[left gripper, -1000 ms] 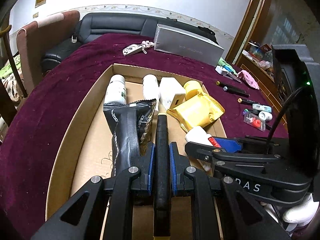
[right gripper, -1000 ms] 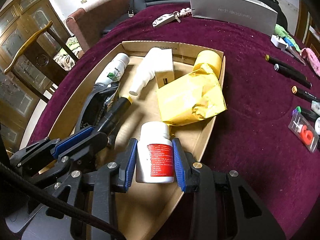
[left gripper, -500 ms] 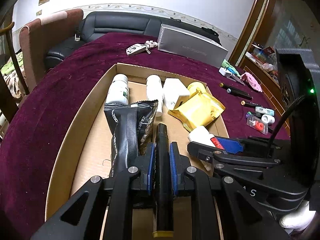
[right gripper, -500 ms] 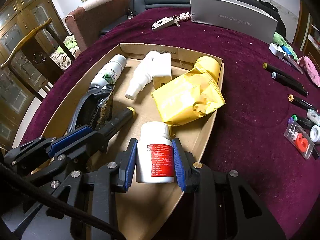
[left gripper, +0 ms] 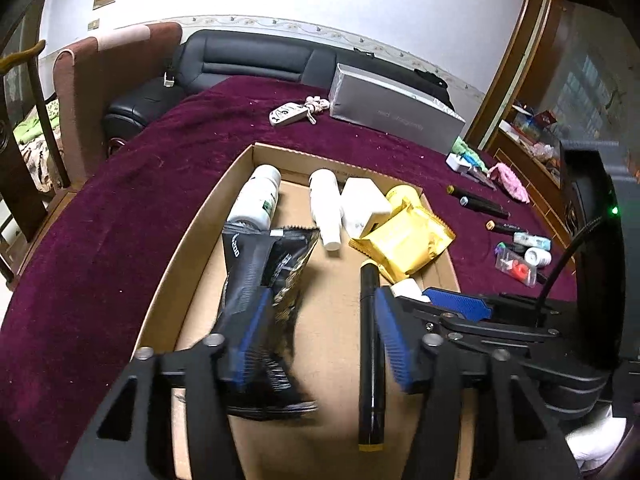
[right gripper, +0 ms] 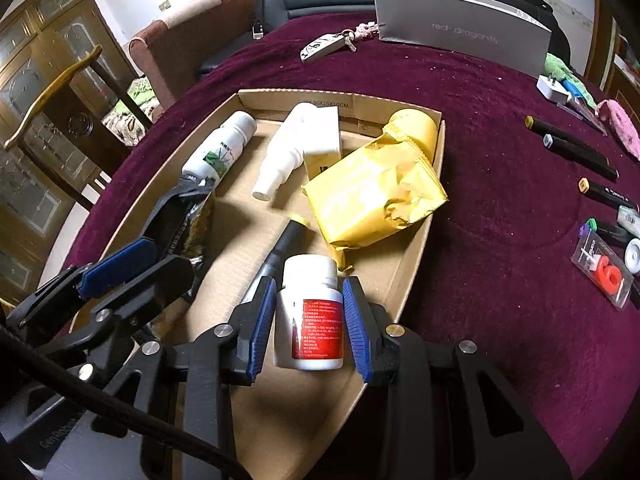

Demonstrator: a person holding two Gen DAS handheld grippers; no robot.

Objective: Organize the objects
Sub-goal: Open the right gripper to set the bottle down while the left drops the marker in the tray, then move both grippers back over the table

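A: Where are we?
B: In the cardboard box [left gripper: 192, 248] on the maroon table, the left gripper [left gripper: 316, 340] is spreading its jaws; the black marker [left gripper: 370, 352] lies loose on the box floor beside the right pad.
A: And the other?
B: The right gripper [right gripper: 308, 316] pinches the white pill bottle [right gripper: 310, 316] at the near right. It probably gets set down next, clear of the yellow pouch [right gripper: 376, 196].

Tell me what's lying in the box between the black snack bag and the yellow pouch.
A white spray bottle lies between the black snack bag and the yellow pouch; the right wrist view shows it.
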